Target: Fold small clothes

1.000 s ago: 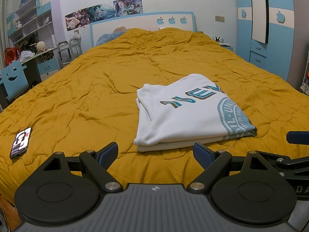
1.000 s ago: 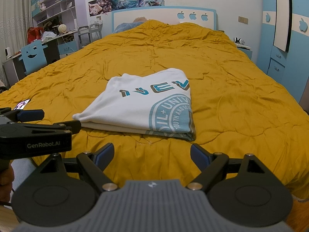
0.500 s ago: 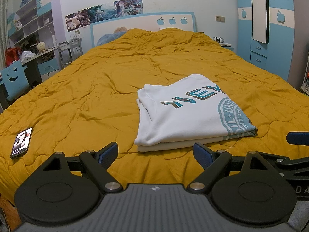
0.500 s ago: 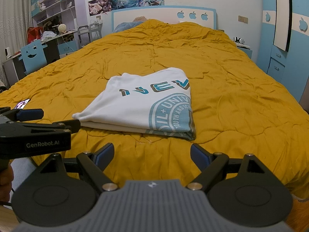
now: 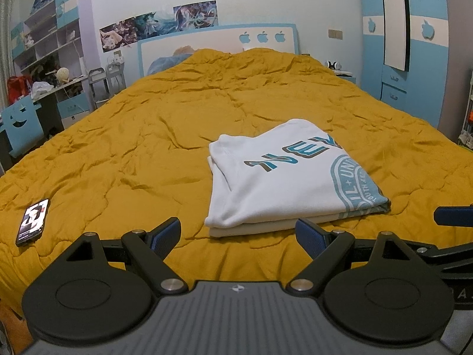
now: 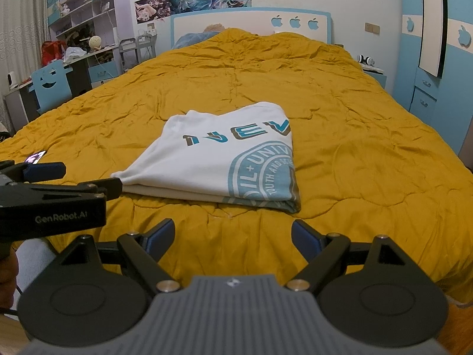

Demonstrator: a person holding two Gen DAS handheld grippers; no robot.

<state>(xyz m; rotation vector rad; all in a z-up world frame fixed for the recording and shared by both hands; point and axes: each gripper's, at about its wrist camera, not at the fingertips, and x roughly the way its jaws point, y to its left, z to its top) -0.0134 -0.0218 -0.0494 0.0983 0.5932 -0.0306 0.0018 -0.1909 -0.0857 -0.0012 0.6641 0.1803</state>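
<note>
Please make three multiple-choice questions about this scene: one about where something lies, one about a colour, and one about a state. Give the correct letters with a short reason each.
1. Where does the phone lie?
A. on the folded shirt
B. on the bedspread, left of the shirt
C. on the desk

2. What colour is the bedspread?
A. mustard yellow
B. blue
C. white

3. How are the jaws of the left gripper and the right gripper?
A. both open and empty
B. both shut on the shirt
C. one holds the phone

Answers: B, the phone rests on the cover, apart from the shirt; A, the cover is yellow all over; A, both pairs stand wide apart, short of the shirt.
</note>
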